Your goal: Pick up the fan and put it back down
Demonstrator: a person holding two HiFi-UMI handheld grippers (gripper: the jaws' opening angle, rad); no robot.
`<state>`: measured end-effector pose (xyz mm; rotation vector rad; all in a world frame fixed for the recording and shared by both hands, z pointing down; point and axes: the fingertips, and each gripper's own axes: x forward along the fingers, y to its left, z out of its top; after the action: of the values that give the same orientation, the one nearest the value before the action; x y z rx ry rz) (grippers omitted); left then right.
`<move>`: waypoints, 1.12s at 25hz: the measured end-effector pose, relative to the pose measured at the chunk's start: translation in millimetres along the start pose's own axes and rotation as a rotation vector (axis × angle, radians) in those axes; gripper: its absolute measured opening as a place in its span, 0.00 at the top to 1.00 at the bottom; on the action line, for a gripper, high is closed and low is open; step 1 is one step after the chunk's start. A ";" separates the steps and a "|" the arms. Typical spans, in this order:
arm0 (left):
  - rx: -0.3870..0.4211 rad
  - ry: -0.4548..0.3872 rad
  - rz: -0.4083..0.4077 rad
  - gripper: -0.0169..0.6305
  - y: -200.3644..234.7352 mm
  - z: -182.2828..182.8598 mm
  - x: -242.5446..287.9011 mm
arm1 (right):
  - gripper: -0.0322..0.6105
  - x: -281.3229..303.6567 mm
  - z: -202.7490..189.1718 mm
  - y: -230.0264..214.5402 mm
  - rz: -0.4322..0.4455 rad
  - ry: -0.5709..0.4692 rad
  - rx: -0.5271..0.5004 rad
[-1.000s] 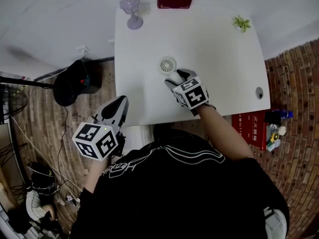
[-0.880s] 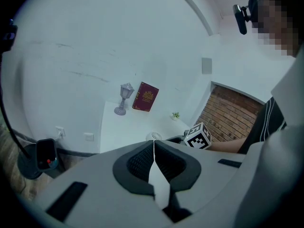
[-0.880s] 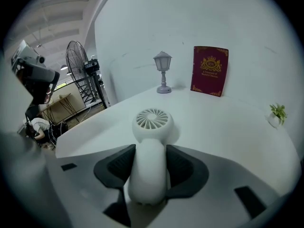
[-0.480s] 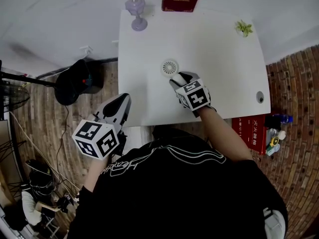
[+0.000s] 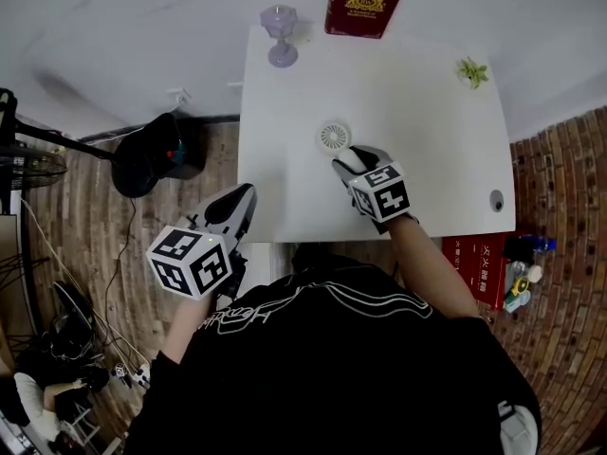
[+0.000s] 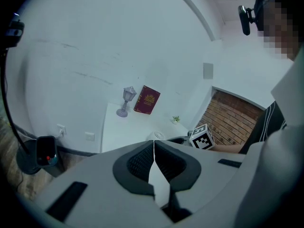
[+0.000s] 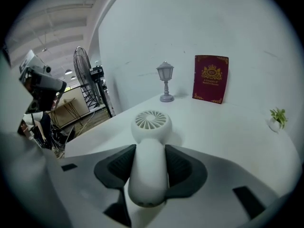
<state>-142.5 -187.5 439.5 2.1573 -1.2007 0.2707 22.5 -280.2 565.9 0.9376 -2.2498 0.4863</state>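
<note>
**Head view.** The small white plastic handheld fan is lying near the middle of the white rectangular table, with its round grille facing up. The right gripper is reaching onto the handle end from the near side. The left gripper is hanging off the table's near left edge, well apart from the fan.

**Left gripper view.** The left gripper is showing its two dark pads pressed together with nothing between them (it is taking no part in this step).

**Right gripper view.** The right gripper is clamping the fan, one ribbed pad on each side of the rounded handle, with the jaws standing about half apart around it. The fan appears to be resting on the table, so the lift is judged not yet begun. A dark red hardback book, a pale lilac lantern-shaped lamp and a small green potted plant are standing along the far edge, well clear.

**Procedure.** The handle is smooth and rounded, so slipping is the likely fault.
- Raise the fan straight up.
- Keep the grille level, since the head, lying ahead of the pads, is likely to tip down.
- Lower the fan flat onto the same bare patch before releasing.
</note>
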 end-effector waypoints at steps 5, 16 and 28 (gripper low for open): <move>0.003 -0.015 -0.012 0.92 -3.8 1.8 -4.2 | 0.65 -27.3 18.3 10.6 0.003 -0.067 0.007; 0.051 -0.033 -0.072 0.92 -37.7 -0.8 -13.8 | 0.65 -112.7 48.1 42.8 0.013 -0.221 -0.002; 0.145 -0.058 -0.140 0.92 -88.7 -0.8 -34.0 | 0.65 -183.4 48.7 83.5 0.043 -0.321 -0.033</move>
<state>-88.8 -130.6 385.6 2.3778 -1.0840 0.2415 39.5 -160.0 397.8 1.0113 -2.5606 0.3341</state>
